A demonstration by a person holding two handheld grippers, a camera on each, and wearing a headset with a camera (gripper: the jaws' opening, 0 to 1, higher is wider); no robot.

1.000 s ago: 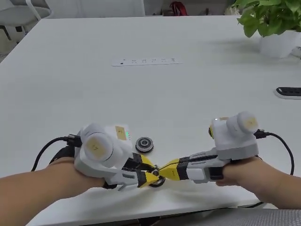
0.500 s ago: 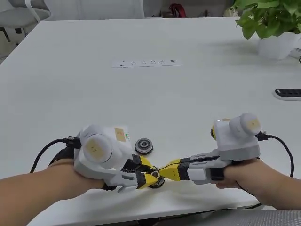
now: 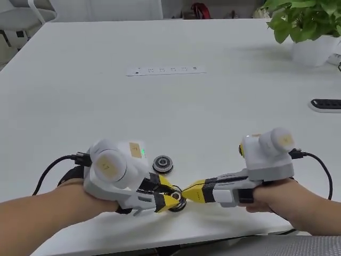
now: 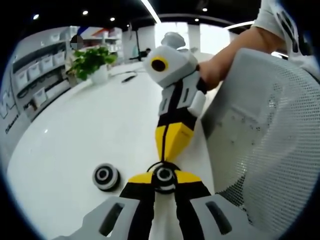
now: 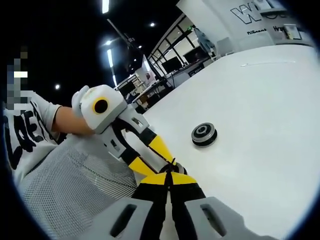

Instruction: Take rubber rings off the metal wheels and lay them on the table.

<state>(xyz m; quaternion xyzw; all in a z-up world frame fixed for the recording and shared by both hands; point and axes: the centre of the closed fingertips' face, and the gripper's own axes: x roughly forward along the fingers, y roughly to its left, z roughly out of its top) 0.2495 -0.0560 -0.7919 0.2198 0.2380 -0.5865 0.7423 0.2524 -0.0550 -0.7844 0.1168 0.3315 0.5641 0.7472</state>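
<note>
Clamping the wheel [image 4: 164, 176] in the left gripper [image 3: 171, 200], jaws clenched on it from both sides, just above the table [image 3: 224, 122] near its front edge. Bracing it that way, most likely, to present the rim to the other tool and to resist a pull. Meeting it head-on with the right gripper [image 3: 186, 193], jaws squeezed almost together at the rim, seemingly nipping the ring [image 4: 164, 166]; not showing clearly how much rubber is caught. Working low over the top, probably to let a freed ring be laid down with little travel.

Leaving a second wheel [image 3: 163, 164] lying flat just beyond the two tools, apart from both, apparently with its dark ring on and waiting its turn. Sitting well away across the top: a socket strip [image 3: 166, 70], a plant [image 3: 303, 21] at the far right corner, a dark flat unit [image 3: 326, 104] at the right edge. Blocking nothing on that side. Crowding the near side instead: a mesh chair [image 4: 260, 140] close behind the right hand, possibly limiting a backward pull.
</note>
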